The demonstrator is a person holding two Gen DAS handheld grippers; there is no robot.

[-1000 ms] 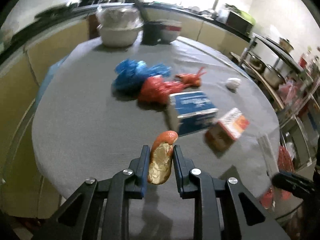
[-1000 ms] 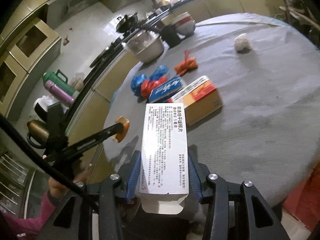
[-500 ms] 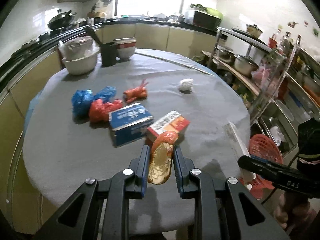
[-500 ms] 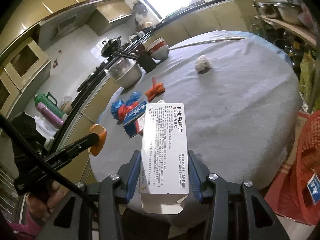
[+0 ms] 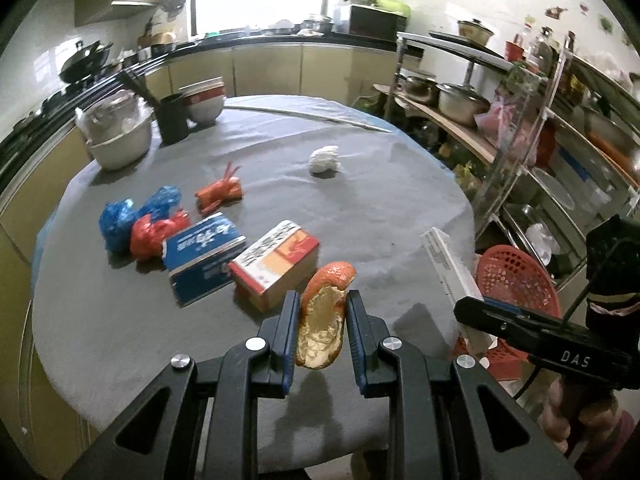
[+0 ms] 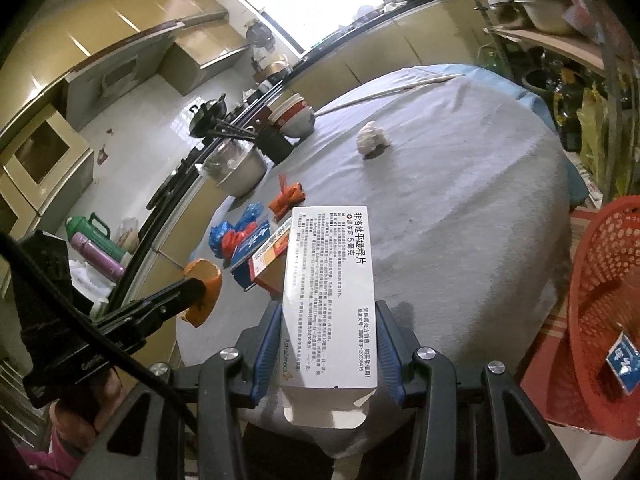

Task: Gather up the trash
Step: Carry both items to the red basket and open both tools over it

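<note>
My left gripper (image 5: 322, 305) is shut on a piece of orange peel (image 5: 325, 317), held above the near edge of the round grey table (image 5: 380, 208). My right gripper (image 6: 327, 320) is shut on a white medicine box (image 6: 330, 292); the box also shows in the left wrist view (image 5: 450, 266), beside the red mesh basket (image 5: 514, 284). In the right wrist view the basket (image 6: 600, 312) stands on the floor at the right and holds a small blue box (image 6: 622, 362). On the table lie a blue box (image 5: 202, 252), an orange-and-white box (image 5: 276, 262), blue bags (image 5: 132, 214), a red bag (image 5: 154, 232), an orange wrapper (image 5: 219, 193) and a white paper wad (image 5: 324, 160).
Metal bowls (image 5: 118, 136), a black cup (image 5: 173, 122) and stacked bowls (image 5: 205, 104) stand at the table's far left. A shelf rack with pots (image 5: 520, 128) stands at the right, close to the basket. Kitchen counters run behind the table.
Both grippers have swung right with their loads still held. The red basket has come into both views and grown nearer. The table items now lie further to the left.
</note>
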